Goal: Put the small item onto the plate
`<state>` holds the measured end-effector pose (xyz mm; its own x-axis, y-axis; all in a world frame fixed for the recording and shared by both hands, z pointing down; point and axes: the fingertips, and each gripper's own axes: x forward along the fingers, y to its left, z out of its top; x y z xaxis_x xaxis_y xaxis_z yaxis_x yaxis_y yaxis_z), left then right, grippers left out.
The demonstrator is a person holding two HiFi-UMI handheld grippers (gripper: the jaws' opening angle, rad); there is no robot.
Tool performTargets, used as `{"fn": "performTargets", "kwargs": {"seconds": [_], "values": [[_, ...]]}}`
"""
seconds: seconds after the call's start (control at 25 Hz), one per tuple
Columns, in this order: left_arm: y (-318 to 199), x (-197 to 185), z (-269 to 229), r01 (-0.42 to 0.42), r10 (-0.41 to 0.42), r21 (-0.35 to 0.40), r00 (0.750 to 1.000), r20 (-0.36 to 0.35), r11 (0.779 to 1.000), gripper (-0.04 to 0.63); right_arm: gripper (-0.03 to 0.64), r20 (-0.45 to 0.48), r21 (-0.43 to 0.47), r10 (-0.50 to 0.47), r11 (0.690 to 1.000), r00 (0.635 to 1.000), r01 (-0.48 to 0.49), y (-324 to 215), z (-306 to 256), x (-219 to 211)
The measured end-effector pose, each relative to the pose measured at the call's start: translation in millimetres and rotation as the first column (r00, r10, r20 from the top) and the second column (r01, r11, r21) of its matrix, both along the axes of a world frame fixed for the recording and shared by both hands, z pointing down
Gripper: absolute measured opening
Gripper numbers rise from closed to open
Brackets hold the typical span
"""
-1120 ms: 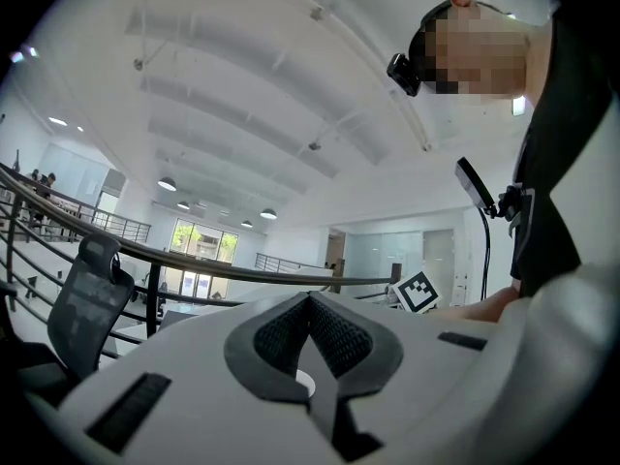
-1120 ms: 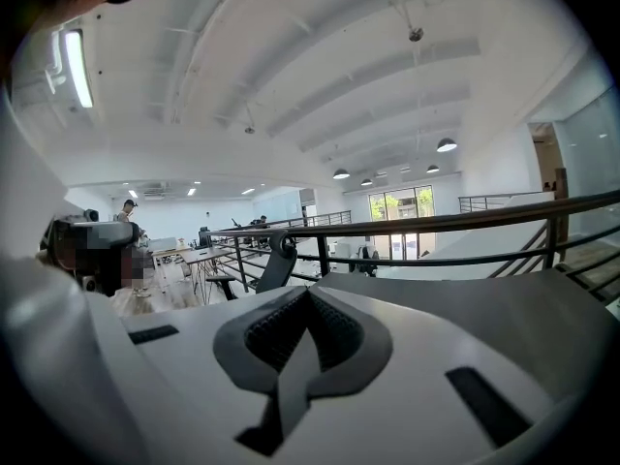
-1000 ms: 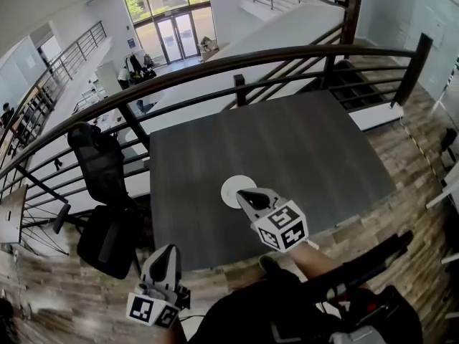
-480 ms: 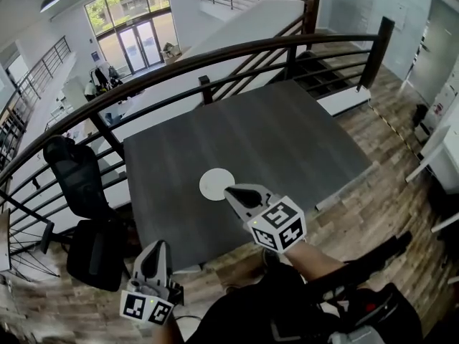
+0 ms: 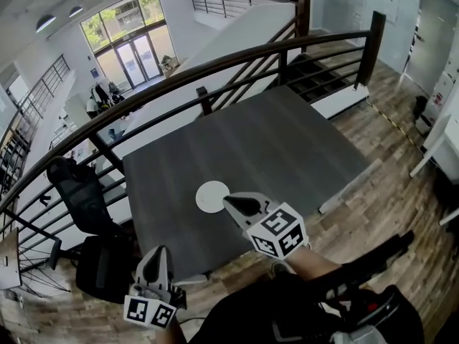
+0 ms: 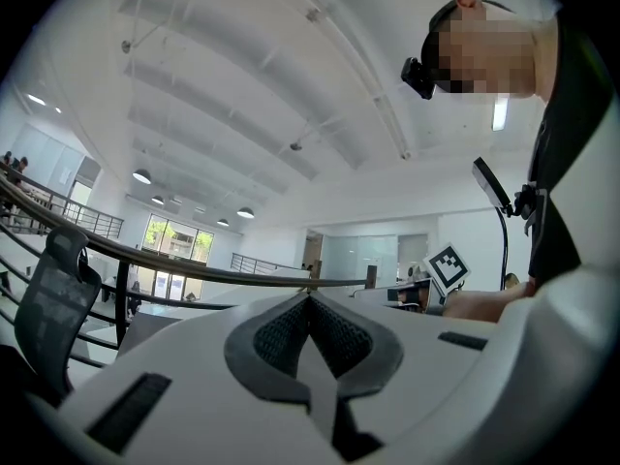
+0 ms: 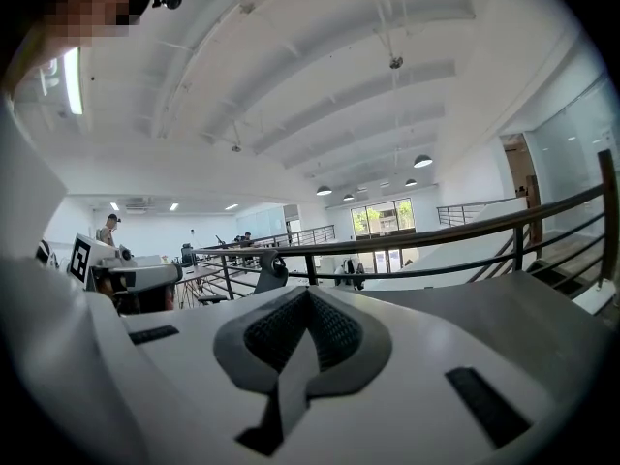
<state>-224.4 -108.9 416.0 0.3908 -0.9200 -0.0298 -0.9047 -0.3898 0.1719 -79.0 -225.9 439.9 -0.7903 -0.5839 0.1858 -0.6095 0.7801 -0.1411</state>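
On the dark tabletop (image 5: 287, 149), near its front edge, a white plate (image 5: 211, 196) lay flat. My right gripper (image 5: 229, 202) hovered just beside the plate's right rim, jaws pressed together and empty. My left gripper (image 5: 158, 254), jaws likewise together, hung beyond the tabletop's near edge.
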Motion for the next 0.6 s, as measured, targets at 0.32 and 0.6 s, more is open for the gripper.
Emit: {"fn": "performTargets", "kwargs": {"seconds": [0.32,0.6], "values": [[-19.9,28.5,-2.2,0.013,-0.013,0.0,1.0,0.015,1.0,0.003,0.0,0.006,0.009,-0.002,1.0,1.0,0.002,-9.8,-1.2,34.5],[-27.4,44.2,-1.9,0.031,-0.031,-0.009,0.999,0.024,0.999,0.003,0.0,0.011,0.007,-0.011,1.0,1.0,0.011,-14.9,0.0,53.9]]}}
